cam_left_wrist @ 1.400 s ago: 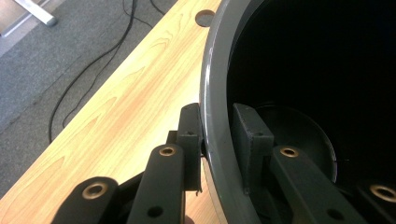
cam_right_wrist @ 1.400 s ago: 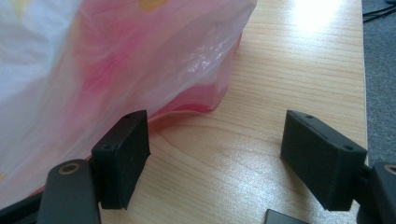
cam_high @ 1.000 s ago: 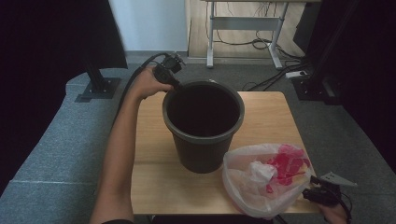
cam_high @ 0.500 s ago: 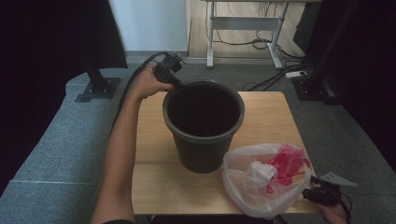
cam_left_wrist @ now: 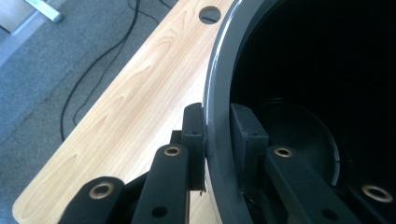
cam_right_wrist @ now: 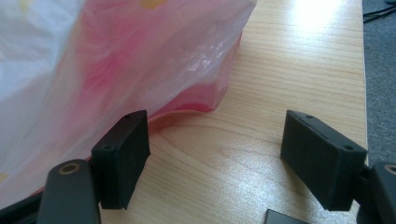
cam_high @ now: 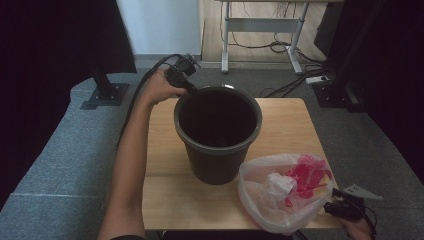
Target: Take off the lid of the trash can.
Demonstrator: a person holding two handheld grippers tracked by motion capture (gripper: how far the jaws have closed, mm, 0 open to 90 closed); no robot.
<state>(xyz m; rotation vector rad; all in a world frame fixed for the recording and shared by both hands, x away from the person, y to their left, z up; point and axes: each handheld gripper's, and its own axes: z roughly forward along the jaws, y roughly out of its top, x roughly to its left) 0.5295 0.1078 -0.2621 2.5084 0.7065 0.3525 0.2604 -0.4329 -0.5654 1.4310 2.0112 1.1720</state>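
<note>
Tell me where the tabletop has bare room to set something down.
Bare wood lies left of the bucket beside the forearm, and on the table's far right corner behind the plastic bag. The near right is crowded: bag, right gripper.

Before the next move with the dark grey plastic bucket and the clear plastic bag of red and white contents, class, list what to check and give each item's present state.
1. Left gripper clamped on the dark grey plastic bucket rim, one jaw outside, one inside: ok.
2. Bucket upright on the light wooden table: ok.
3. Bucket empty: ok, bare bottom visible.
4. Right gripper jaws open: ok.
5. Clear plastic bag gripped: not ok, only beside one jaw.
6. Bag fully on the table: cannot tell.
</note>
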